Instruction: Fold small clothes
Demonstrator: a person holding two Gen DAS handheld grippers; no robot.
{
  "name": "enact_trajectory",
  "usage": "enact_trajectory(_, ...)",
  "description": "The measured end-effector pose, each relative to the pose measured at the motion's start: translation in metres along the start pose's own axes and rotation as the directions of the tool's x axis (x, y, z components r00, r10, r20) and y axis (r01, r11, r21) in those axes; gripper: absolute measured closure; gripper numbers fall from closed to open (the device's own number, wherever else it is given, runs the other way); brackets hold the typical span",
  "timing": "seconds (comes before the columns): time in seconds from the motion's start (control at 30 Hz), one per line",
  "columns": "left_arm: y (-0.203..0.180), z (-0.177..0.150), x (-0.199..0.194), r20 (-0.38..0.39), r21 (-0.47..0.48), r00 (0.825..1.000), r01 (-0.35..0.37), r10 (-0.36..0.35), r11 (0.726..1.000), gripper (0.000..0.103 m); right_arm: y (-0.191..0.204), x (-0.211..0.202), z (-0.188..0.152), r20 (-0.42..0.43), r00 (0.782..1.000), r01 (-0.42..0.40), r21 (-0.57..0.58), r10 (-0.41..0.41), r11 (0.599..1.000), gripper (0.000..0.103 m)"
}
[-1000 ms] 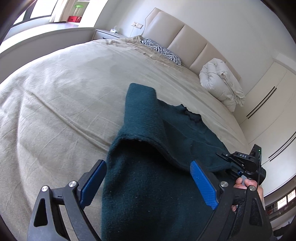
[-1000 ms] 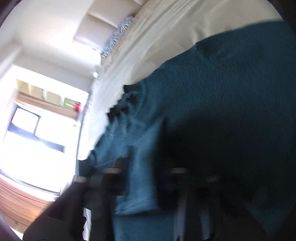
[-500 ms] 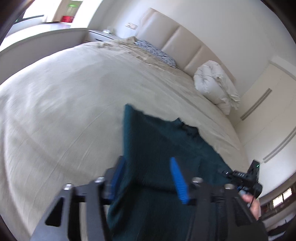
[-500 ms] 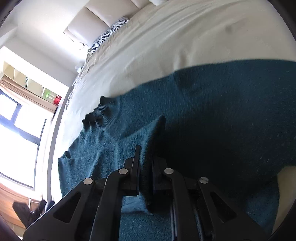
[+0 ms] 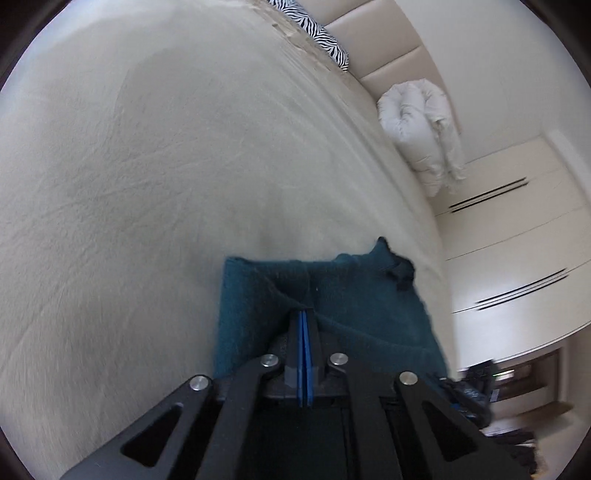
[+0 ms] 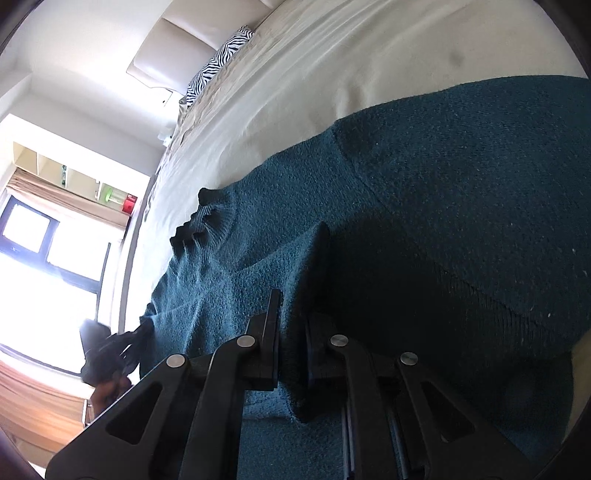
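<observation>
Nearest, at the bottom centre of the right wrist view: right gripper [image 6: 293, 314] clamped on a raised ridge of the teal sweater [image 6: 443, 184], thick knit standing up between the two black fingers. Pointed steeply down at the bed, wrist rolled so that the room lay on its side.

In the left wrist view, bottom centre: left gripper [image 5: 303, 321] just snapped together, blue pads pressed flat against each other. Seemingly caught a thin edge of the knit at the very tips, judging by the creases that ran up to them; hard to be sure. Also angled downward, low over the cloth. Seen again as a dark blur at the lower left of the right wrist view, at the sweater's far edge, with part of a hand below it.

Sweater spread over the beige bed [image 5: 147, 166], partly doubled over, ribbed collar puckered toward the middle left of the right wrist view. Judged soft, limp and fairly heavy for its size: likely to sag and drag between two holds, unlikely to slip from the pads. Best taken at hems, shoulder seams or fold edges, both layers together, and carried low so the fold landed flat.

Farther off: zebra-striped pillow [image 5: 317, 33] at the top centre, padded headboard [image 5: 388, 55] beside it, bundled white duvet [image 5: 421, 122] at the upper right, cream wardrobe doors [image 5: 517, 221] down the right edge.
</observation>
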State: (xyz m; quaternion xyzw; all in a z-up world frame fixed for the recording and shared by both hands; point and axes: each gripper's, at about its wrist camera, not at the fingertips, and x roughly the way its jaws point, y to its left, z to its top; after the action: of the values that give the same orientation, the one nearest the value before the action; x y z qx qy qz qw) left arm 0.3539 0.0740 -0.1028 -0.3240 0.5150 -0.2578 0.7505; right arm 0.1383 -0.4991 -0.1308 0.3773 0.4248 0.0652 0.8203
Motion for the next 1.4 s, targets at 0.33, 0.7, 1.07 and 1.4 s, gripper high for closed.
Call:
enact_trajectory(0.33,-0.006,-0.049,-0.035,0.006,0.047,1.0,0.029,-0.03,0.998,0.092,-0.004,-0.002,-0.004,-0.011,1.0,-0.02,0.009,0.02,1.0,0.093)
enact_trajectory(0.7,-0.02,-0.113,-0.06,0.044,0.167,0.996,-0.082,0.076,0.983,0.076,-0.03,-0.043,-0.03,0.022,0.998,-0.067,0.05,0.066,0.996,0.087)
enact_trajectory(1.07,-0.11,-0.187,-0.057,0.108,0.339,0.977,-0.208,0.182,0.918,0.028,-0.168,-0.224,-0.062,0.366,0.921,0.002,0.349,-0.138,0.937,0.042)
enact_trajectory(1.4,-0.158,-0.219,0.009,0.018,0.372,0.982,-0.18,0.186,0.911,0.028,-0.273,-0.281,-0.04,0.529,0.833,-0.213,0.575,-0.161,0.79,0.045)
